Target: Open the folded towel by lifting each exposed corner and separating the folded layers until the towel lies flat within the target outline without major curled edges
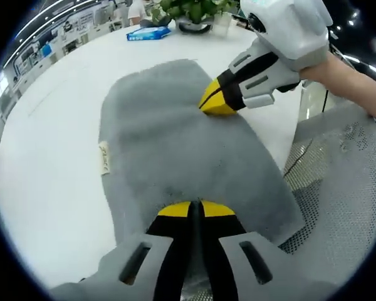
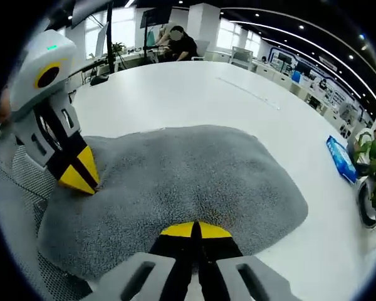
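Note:
A grey fluffy towel (image 1: 175, 144) lies folded on the white table (image 1: 50, 157), a small label (image 1: 104, 158) at its left edge. In the left gripper view my left gripper (image 1: 195, 209) rests on the towel's near edge, jaws pressed together on the fabric. My right gripper (image 1: 216, 102) comes in from the right, held by a hand, its yellow tips pinched on the towel's far part. In the right gripper view the towel (image 2: 194, 175) spreads ahead, my right gripper (image 2: 198, 229) is shut on its near edge, and the left gripper (image 2: 78, 174) bites the towel at its left side.
A grey mesh surface (image 1: 344, 188) lies beside the table, under one towel corner; it also shows as mesh (image 2: 15, 188). A blue packet (image 1: 147, 32) and a potted plant (image 1: 194, 9) stand at the table's far end. A person (image 2: 178, 41) sits beyond the table.

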Motion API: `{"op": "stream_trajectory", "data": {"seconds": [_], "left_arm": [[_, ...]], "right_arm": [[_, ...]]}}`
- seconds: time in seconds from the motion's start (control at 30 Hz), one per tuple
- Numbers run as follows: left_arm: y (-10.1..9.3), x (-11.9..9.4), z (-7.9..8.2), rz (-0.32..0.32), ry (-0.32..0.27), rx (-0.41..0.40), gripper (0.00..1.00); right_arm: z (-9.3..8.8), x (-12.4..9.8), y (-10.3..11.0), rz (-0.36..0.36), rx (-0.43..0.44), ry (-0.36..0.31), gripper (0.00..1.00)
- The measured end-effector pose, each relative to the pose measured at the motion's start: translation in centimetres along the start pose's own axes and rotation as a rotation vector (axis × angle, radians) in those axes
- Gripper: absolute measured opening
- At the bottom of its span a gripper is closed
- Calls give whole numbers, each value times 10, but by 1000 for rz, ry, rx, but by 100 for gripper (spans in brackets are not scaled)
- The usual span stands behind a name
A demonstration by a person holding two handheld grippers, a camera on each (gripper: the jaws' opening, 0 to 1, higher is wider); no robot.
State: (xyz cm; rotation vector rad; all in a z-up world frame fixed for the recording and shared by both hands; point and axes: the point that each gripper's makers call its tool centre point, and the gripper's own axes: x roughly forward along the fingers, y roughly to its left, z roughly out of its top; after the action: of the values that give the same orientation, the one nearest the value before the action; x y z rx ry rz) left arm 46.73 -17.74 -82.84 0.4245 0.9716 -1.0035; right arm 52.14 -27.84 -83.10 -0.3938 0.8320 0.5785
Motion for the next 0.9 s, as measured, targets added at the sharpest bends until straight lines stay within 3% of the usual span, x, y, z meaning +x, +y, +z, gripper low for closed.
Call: {"op": "stream_trajectory", "data": {"seconds": [0.4, 0.9], "left_arm": [[-29, 8, 7, -67, -19, 32, 4], [-40, 12, 11, -98, -45, 32, 4]], "right_arm": [[4, 6, -10, -57, -63, -7, 0], [6, 9, -15, -81, -89, -15, 0]]}}
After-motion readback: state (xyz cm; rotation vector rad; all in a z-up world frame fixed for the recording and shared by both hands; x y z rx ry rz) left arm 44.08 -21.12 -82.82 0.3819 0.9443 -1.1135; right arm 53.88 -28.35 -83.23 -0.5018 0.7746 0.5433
